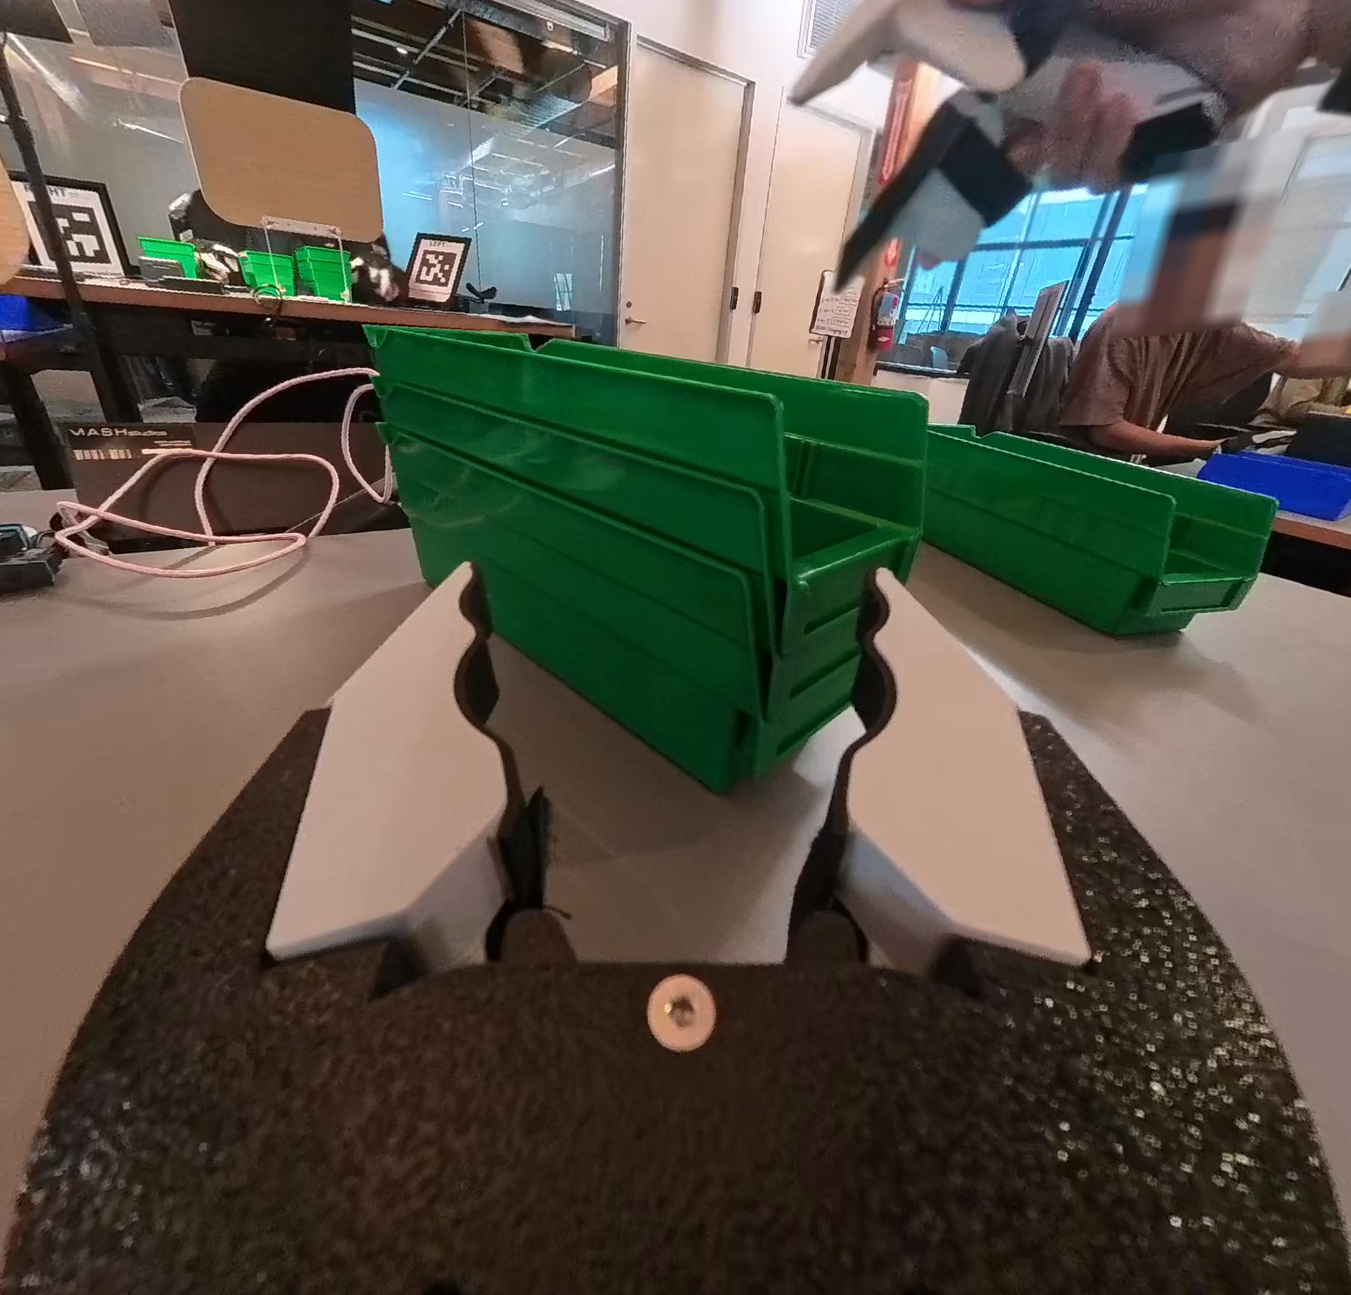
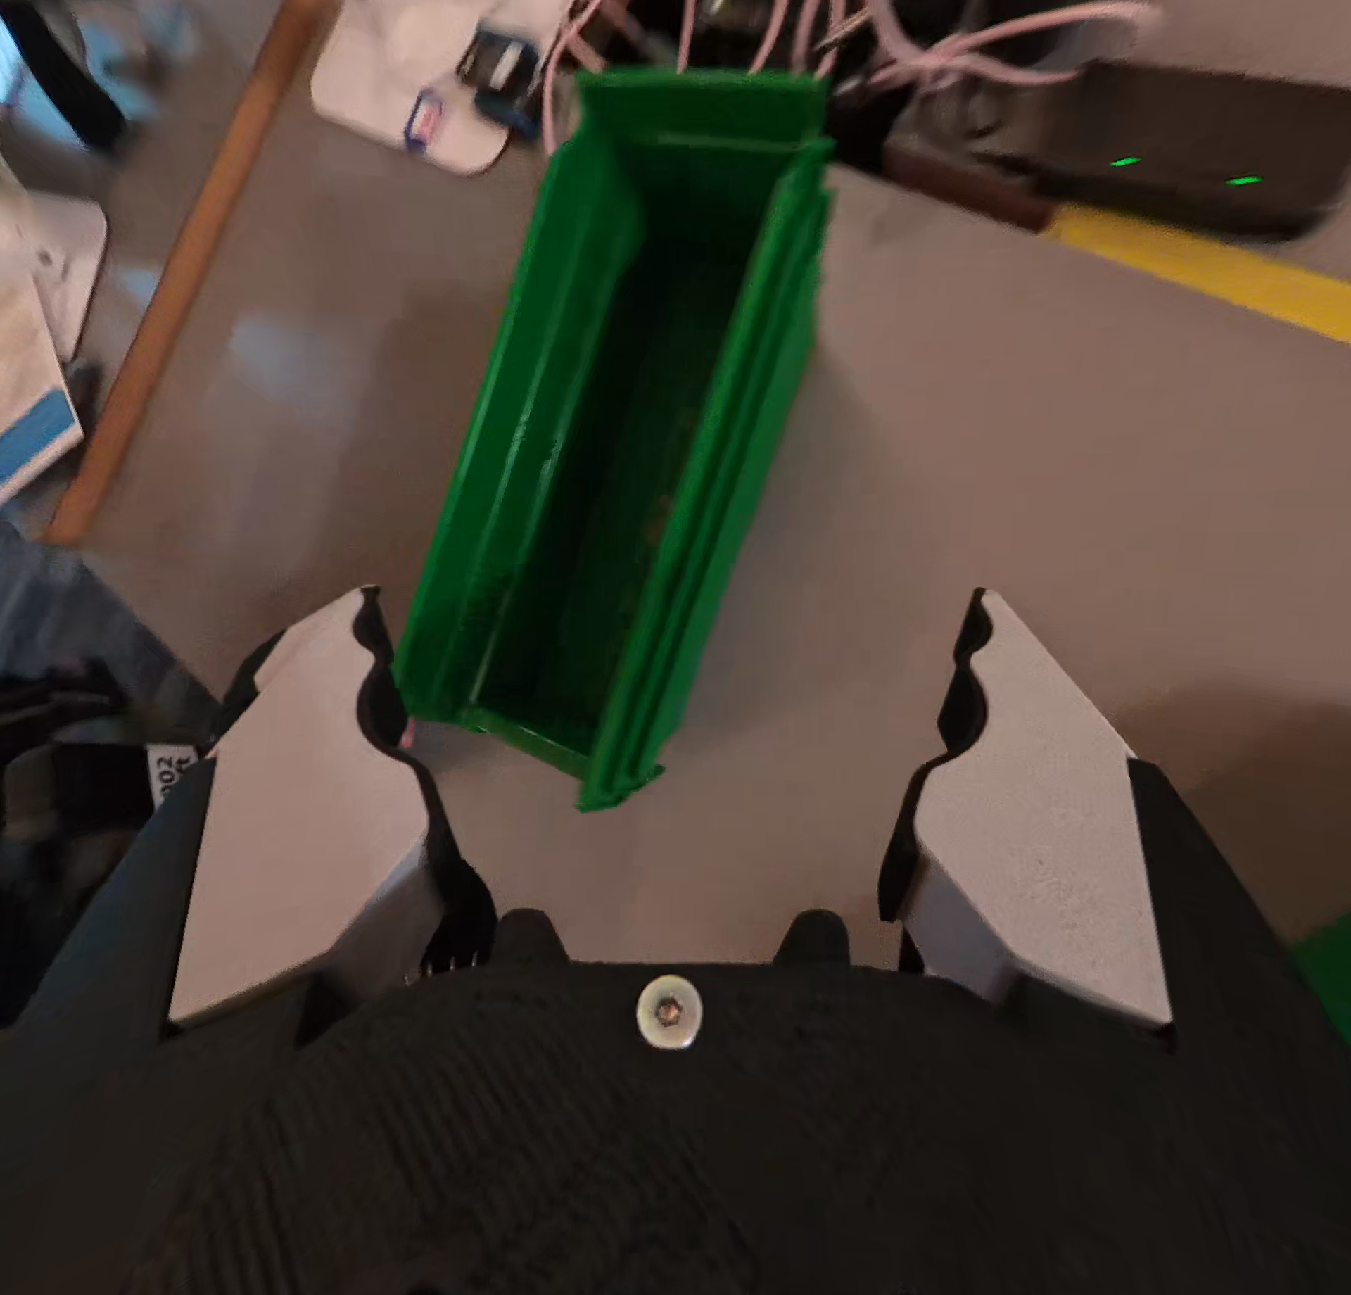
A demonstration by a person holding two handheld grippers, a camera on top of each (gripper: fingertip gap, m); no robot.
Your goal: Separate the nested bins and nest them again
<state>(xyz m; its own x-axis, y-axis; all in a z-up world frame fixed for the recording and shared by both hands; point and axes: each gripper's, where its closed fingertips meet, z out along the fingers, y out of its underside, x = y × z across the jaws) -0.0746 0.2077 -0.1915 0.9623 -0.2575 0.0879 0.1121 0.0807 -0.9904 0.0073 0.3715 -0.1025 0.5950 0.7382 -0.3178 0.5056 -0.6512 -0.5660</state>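
The nested green bins stand on the grey table, just ahead of my open, empty left gripper. My right gripper hovers above them, open too. Gripping several rims together would likely lift the whole stack.
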